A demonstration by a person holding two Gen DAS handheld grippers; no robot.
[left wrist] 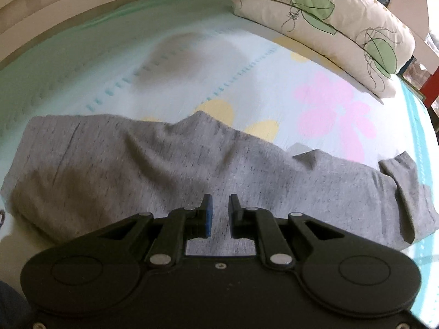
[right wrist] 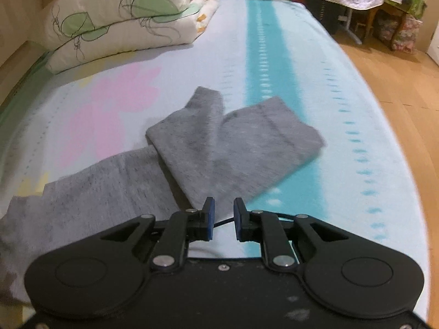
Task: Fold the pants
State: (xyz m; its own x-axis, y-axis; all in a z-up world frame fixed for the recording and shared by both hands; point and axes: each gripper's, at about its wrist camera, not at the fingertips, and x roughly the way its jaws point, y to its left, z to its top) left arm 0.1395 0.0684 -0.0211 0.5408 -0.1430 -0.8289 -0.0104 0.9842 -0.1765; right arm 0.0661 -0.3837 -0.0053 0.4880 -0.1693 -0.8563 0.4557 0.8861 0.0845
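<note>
Grey heathered pants (left wrist: pixel 170 164) lie spread across a pale blue bed sheet (left wrist: pixel 192 63), wrinkled along the far edge, with a leg end folded over at the right (left wrist: pixel 400 189). My left gripper (left wrist: pixel 220 205) is open and empty, above the middle of the pants. In the right wrist view the pants (right wrist: pixel 104 189) run left, with the leg ends (right wrist: pixel 247 148) folded back in a loose flap. My right gripper (right wrist: pixel 223 208) is open and empty, just above the near edge of that flap.
A cream pillow with green leaf print (left wrist: pixel 329 19) lies at the back of the bed; it also shows in the right wrist view (right wrist: pixel 115 19). A beige headboard wall (left wrist: pixel 41 8) is at the left. The bed edge and wooden floor (right wrist: pixel 397 87) are to the right.
</note>
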